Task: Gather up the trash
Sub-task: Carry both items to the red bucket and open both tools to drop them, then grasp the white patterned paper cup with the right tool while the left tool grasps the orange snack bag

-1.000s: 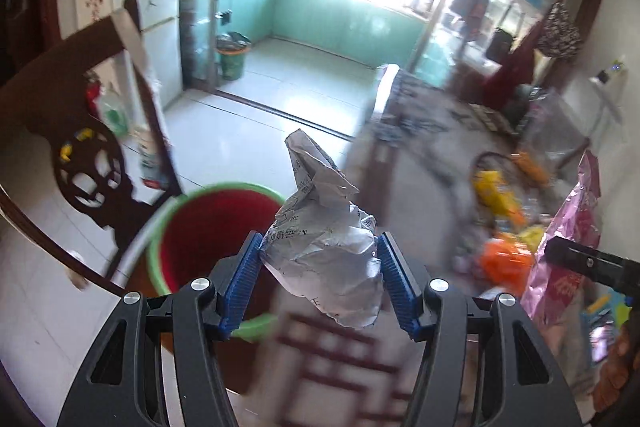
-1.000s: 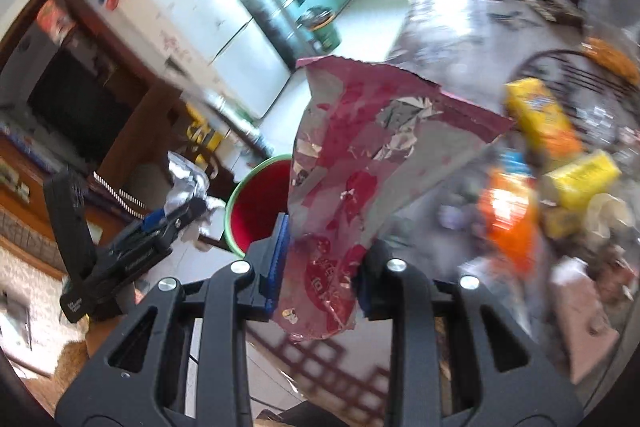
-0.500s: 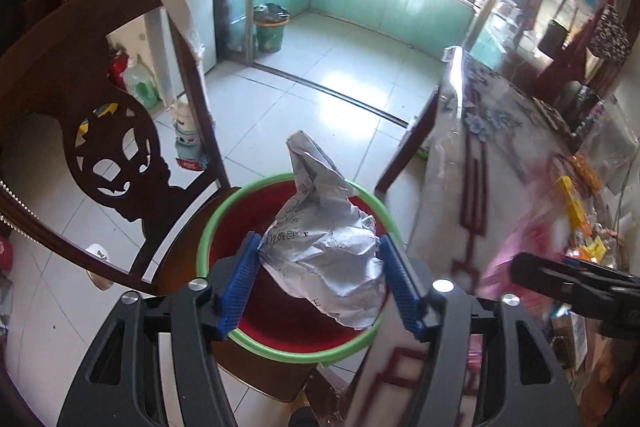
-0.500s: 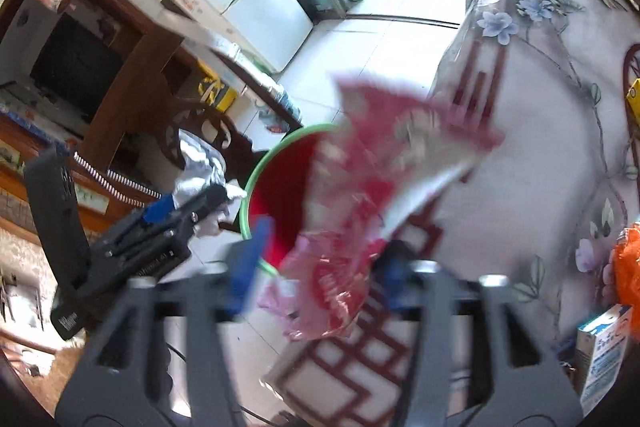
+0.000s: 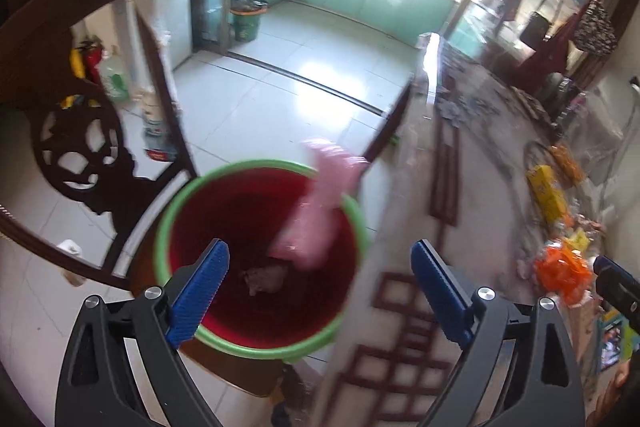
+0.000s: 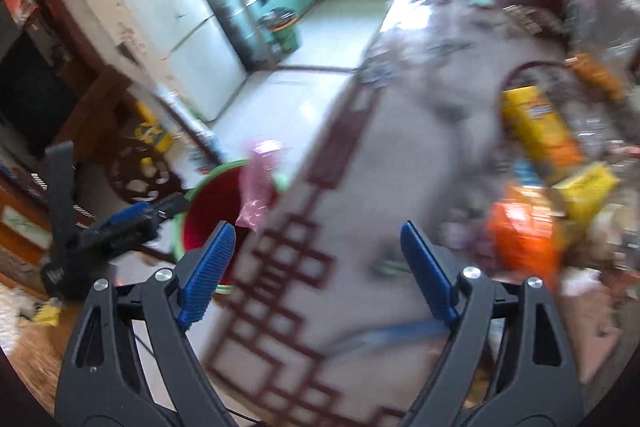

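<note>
A red bin with a green rim [image 5: 352,205] stands on the floor beside the table; it also shows in the right wrist view [image 6: 208,207]. A crumpled silver wrapper [image 5: 264,277] lies at its bottom. A pink snack bag [image 5: 320,211] is blurred at the bin's right rim, partly inside; the right wrist view shows it too [image 6: 260,183]. My left gripper [image 5: 320,295] is open and empty above the bin. My right gripper [image 6: 316,271] is open and empty over the table edge.
A dark carved wooden chair [image 5: 80,131] stands left of the bin. The table with a patterned cloth [image 6: 380,187] holds an orange packet [image 6: 520,235], yellow boxes [image 6: 536,127] and other clutter at its right. A white fridge [image 6: 168,27] stands behind.
Both grippers have opened. The silver wrapper has dropped from the left gripper into the bin. The pink bag has left the right gripper and is at the bin's rim.
</note>
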`<state>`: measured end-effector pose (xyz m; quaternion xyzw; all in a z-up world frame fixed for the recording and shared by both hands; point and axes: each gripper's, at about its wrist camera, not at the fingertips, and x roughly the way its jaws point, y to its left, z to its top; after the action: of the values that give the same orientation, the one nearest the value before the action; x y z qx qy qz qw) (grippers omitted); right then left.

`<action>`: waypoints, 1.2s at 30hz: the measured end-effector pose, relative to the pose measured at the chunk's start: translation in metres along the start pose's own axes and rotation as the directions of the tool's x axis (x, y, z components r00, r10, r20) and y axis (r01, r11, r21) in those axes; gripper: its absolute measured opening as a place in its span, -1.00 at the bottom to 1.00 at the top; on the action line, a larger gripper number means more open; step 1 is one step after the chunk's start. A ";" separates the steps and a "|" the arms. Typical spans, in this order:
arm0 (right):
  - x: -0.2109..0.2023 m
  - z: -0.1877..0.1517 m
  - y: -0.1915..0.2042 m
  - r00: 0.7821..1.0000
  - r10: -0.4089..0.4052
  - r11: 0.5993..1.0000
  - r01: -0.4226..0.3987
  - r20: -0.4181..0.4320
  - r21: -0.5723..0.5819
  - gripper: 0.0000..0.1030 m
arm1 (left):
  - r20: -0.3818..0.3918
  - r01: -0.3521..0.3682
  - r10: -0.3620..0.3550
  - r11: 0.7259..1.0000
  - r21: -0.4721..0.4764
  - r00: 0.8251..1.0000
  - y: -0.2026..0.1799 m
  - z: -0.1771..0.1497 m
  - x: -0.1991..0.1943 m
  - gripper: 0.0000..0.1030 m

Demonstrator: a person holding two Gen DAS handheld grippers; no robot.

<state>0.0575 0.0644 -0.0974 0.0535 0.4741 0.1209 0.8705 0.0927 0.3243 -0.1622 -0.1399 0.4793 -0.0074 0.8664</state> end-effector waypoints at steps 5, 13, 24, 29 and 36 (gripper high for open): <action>-0.036 -0.020 -0.051 0.992 -0.117 0.991 0.114 0.040 0.076 0.69 | -0.009 0.082 -0.081 0.994 0.074 0.997 -0.041 -0.003 -0.003 0.72; -0.083 -0.055 -0.159 0.966 -0.258 0.927 0.238 0.033 0.292 0.72 | -0.056 0.186 -0.180 0.971 0.150 0.982 -0.110 -0.018 -0.004 0.72; -0.026 -0.020 -0.260 0.966 -0.248 0.937 0.257 -0.068 0.236 0.75 | -0.100 0.209 -0.195 0.964 0.166 0.976 -0.199 -0.050 -0.001 0.73; 0.007 -0.018 -0.275 0.973 -0.186 0.963 0.208 -0.137 0.173 0.75 | -0.096 0.195 -0.181 0.968 0.158 0.979 -0.236 -0.061 0.001 0.73; 0.011 -0.018 -0.283 0.987 -0.085 0.986 0.104 -0.137 0.134 0.39 | -0.112 0.186 -0.171 0.973 0.140 0.979 -0.283 -0.062 0.015 0.73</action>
<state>0.0935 -0.2063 -0.1747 0.0840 0.5393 0.0490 0.8365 0.0833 0.0360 -0.1348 -0.1167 0.5051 -0.1283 0.8454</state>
